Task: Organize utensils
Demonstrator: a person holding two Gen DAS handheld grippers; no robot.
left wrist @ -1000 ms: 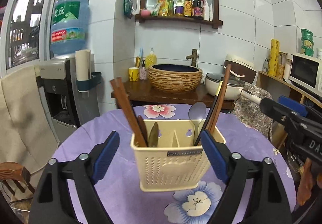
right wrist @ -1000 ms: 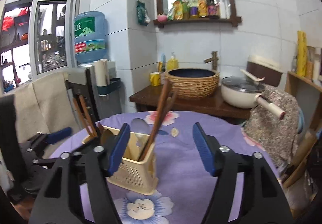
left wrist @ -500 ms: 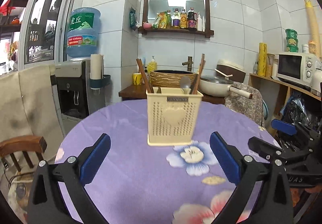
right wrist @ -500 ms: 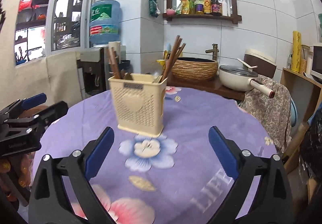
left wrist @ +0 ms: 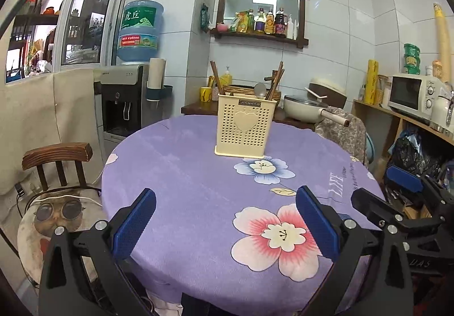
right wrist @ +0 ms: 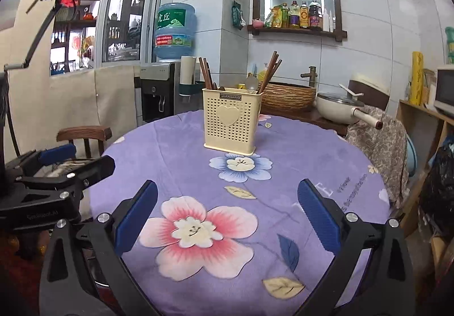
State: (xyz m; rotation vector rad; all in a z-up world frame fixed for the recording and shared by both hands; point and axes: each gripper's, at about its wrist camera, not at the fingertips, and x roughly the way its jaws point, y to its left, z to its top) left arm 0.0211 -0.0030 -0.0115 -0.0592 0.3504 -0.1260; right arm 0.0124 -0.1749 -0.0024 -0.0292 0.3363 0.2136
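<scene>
We see both grippers — left (left wrist: 225, 221), right (right wrist: 227, 215) — spread wide, empty, well short of the utensil holder (left wrist: 245, 127); task looks finished — best leave it untouched

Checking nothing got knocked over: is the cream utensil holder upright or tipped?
Upright: the utensil holder sits flat on the tablecloth, chopsticks standing inside.

Both grippers have withdrawn from the cream perforated plastic utensil holder (left wrist: 244, 125) toward the near edge of the round tabletop under the purple floral cloth (left wrist: 198, 188). The left gripper (left wrist: 225, 221), previously flanking the holder, now has its jaws fully spread with nothing between them. The right gripper (right wrist: 227, 218), previously beside the holder, has also widened and is empty. The holder now appears smaller and well apart from both.
</scene>
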